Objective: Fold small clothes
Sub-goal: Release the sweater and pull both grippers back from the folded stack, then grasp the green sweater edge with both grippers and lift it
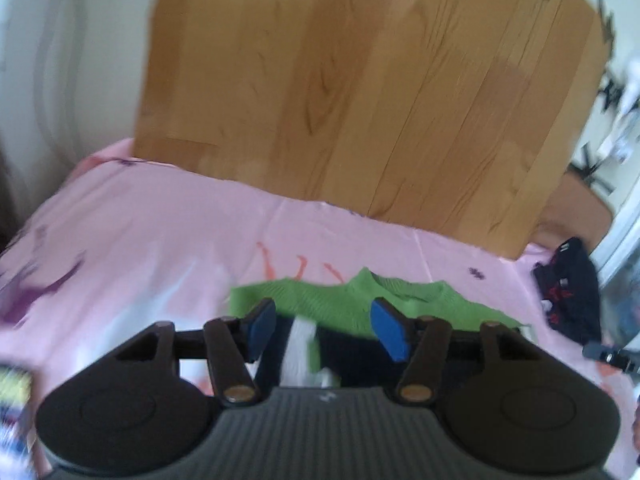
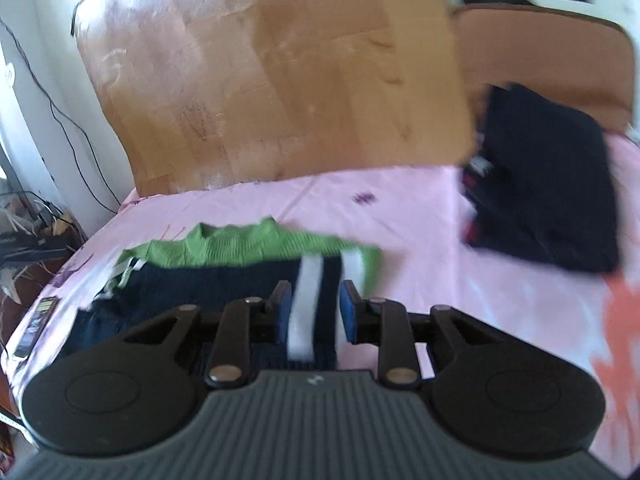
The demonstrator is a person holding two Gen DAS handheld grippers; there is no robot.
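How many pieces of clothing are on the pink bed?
2: a green and navy sweater in the middle, and a dark garment folded to its right. More may be hidden.

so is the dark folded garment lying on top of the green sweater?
No, the dark folded garment lies apart on the pink sheet, right of the green sweater.

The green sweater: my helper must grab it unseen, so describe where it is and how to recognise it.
On the pink bedsheet before the wooden board, the green sweater lies flat near the middle. Unlike the dark folded garment to its right, it is bright green with a navy, white-striped lower part.
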